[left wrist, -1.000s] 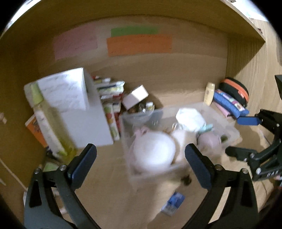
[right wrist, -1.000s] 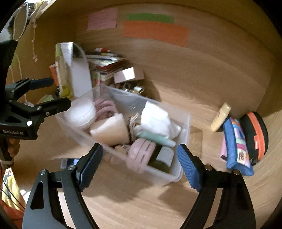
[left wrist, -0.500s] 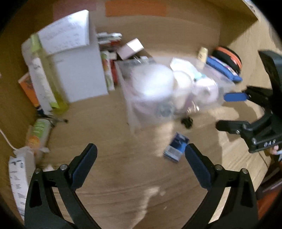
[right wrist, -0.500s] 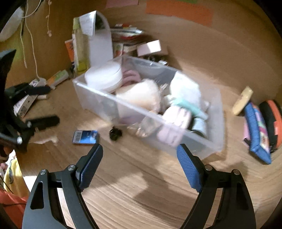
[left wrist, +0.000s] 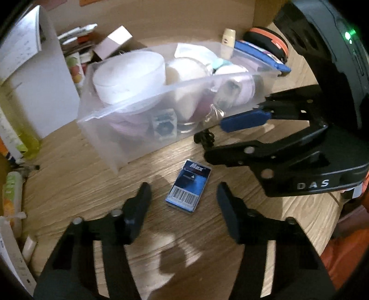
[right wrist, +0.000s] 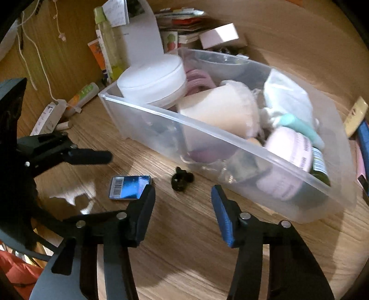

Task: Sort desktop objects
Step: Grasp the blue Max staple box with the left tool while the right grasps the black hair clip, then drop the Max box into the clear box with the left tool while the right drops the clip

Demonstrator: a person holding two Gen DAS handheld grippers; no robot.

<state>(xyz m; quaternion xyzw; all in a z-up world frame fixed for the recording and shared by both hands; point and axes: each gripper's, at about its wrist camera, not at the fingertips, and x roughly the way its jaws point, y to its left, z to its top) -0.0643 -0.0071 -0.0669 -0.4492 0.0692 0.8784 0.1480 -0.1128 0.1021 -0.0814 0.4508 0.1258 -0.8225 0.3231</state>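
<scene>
A small blue box [left wrist: 188, 189] with a barcode lies flat on the wooden desk, between the fingers of my left gripper [left wrist: 183, 193]. The jaws are closing and there are gaps on both sides of the box. A small black clip [right wrist: 181, 178] lies on the desk just ahead of my right gripper [right wrist: 182, 192]. That gripper's jaws are closing too, with nothing touching the pads. The blue box [right wrist: 129, 184] sits beside the right gripper's left finger. A clear plastic bin [left wrist: 161, 90] full of toiletries stands just behind both objects. In the left wrist view, the right gripper [left wrist: 230, 136] reaches in beside the clip [left wrist: 204, 138].
A white file holder [right wrist: 140, 39], a yellow-green bottle [right wrist: 108, 46] and stacked books [right wrist: 182, 20] stand behind the bin [right wrist: 184, 120]. Pencil cases [left wrist: 260, 55] and a cream tube [left wrist: 227, 42] lie at the right. Tubes and a white packet [right wrist: 48, 115] lie along the left wall.
Both grippers have dropped toward the desk and tilted downward. Their jaws have narrowed. The blue box now lies between the left fingers, and the black clip sits ahead of the right fingers.
</scene>
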